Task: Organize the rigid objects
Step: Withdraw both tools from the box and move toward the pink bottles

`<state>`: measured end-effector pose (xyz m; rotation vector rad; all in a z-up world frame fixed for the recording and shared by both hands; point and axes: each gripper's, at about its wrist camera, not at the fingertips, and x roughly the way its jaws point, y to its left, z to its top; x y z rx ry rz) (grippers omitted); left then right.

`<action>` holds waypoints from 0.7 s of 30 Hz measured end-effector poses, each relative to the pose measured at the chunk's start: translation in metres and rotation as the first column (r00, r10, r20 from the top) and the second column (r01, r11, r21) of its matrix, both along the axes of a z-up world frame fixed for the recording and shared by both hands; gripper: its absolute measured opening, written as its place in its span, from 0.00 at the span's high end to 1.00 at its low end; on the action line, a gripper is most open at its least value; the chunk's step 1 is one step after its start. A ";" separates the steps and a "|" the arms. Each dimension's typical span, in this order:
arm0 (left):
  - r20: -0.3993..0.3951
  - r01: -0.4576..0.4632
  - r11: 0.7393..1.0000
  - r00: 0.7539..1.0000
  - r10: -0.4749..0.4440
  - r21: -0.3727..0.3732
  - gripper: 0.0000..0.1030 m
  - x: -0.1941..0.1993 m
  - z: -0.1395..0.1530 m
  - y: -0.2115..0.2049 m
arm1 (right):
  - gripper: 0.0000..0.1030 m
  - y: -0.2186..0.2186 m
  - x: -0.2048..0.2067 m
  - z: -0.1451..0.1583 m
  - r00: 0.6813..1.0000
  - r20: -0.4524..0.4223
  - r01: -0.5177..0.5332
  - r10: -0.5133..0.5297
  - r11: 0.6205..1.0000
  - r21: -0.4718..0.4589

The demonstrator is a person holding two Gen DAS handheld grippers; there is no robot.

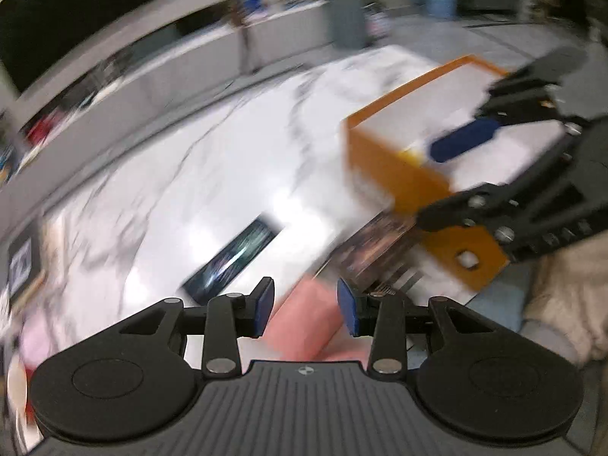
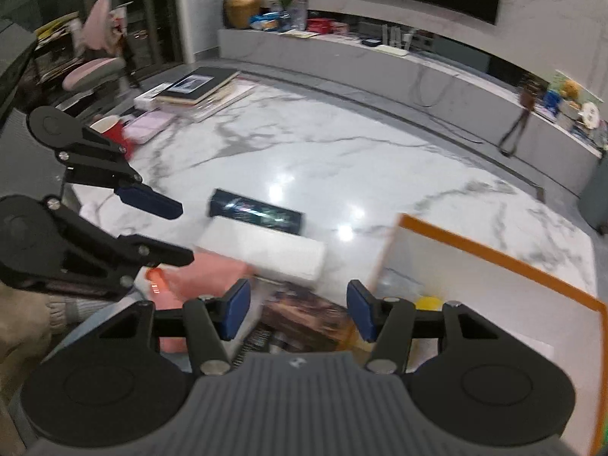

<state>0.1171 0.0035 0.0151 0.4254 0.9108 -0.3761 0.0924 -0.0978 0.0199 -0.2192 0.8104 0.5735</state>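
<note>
On the marble table (image 2: 342,152) lie a glossy dark box (image 2: 258,212), a white box (image 2: 266,250), a pink box (image 2: 205,273) and a brown patterned box (image 2: 304,319). To the right stands an orange-rimmed box (image 2: 494,258) with a white inside and something yellow (image 2: 429,302) in it. My right gripper (image 2: 299,313) is open above the brown box, holding nothing. My left gripper (image 1: 306,304) is open over the pink box (image 1: 304,323), apart from it. The left wrist view is blurred. It shows the dark box (image 1: 235,254), the orange box (image 1: 399,174) and the right gripper (image 1: 427,186).
A stack of books and dark albums (image 2: 197,87) and a red cup (image 2: 110,129) sit at the table's far left. A long low shelf (image 2: 418,64) with clutter runs behind. A person's sleeve (image 1: 562,304) is at the right.
</note>
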 end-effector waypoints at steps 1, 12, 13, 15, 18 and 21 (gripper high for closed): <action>-0.022 -0.055 0.998 0.998 0.055 -0.011 0.55 0.002 -0.004 0.008 | 0.51 0.008 0.000 -0.005 1.000 -0.010 -0.011 0.011 1.000 -0.002; -0.401 -0.511 0.836 0.822 0.406 -0.201 0.51 0.002 -0.053 0.085 | 0.65 0.065 -0.005 -0.065 0.989 -0.135 -0.059 0.054 0.998 -0.033; -0.429 -0.545 0.812 0.797 0.425 -0.208 0.51 0.001 -0.060 0.089 | 0.70 0.068 -0.004 -0.068 0.988 -0.143 -0.063 0.057 0.997 -0.037; -0.467 -0.577 0.785 0.771 0.432 -0.226 0.50 -0.001 -0.068 0.094 | 0.73 0.073 -0.002 -0.075 0.987 -0.152 -0.067 0.058 0.996 -0.053; -0.490 -0.601 0.760 0.754 0.436 -0.248 0.46 0.000 -0.073 0.097 | 0.74 0.078 0.000 -0.083 0.987 -0.154 -0.058 0.045 0.995 -0.079; -0.519 -0.617 0.740 0.739 0.429 -0.266 0.42 0.004 -0.081 0.098 | 0.74 0.081 0.003 -0.091 0.985 -0.169 -0.053 0.037 0.995 -0.087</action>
